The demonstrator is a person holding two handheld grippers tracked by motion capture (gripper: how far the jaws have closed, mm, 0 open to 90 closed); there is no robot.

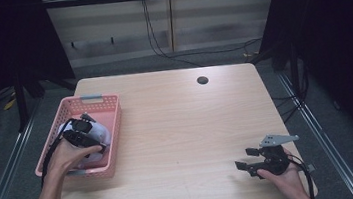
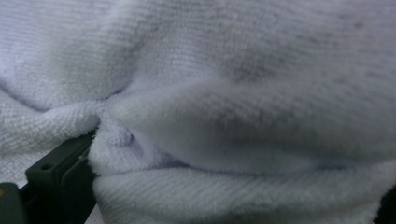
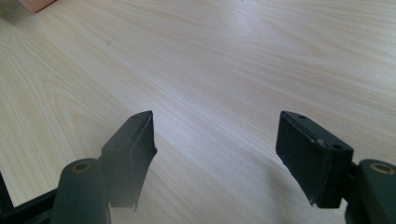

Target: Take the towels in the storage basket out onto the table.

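A white towel (image 1: 100, 135) lies bunched in a pink plastic basket (image 1: 117, 129) at the table's left edge. My left gripper (image 1: 86, 124) is down in the basket, pressed into the towel. In the left gripper view the towel's (image 2: 233, 70) folds bulge between the jaws of the left gripper (image 2: 233, 170), which stand wide apart at the bottom corners. My right gripper (image 1: 243, 158) rests low over the table near the front right corner, pointing left. Its jaws are spread, and the right gripper (image 3: 217, 121) has only bare wood between them.
The light wooden table (image 1: 182, 124) has a round cable hole (image 1: 202, 80) near its far edge. A corner of the pink basket (image 3: 37, 3) peeks in at the top left of the right gripper view. Dark floor and cables surround the table.
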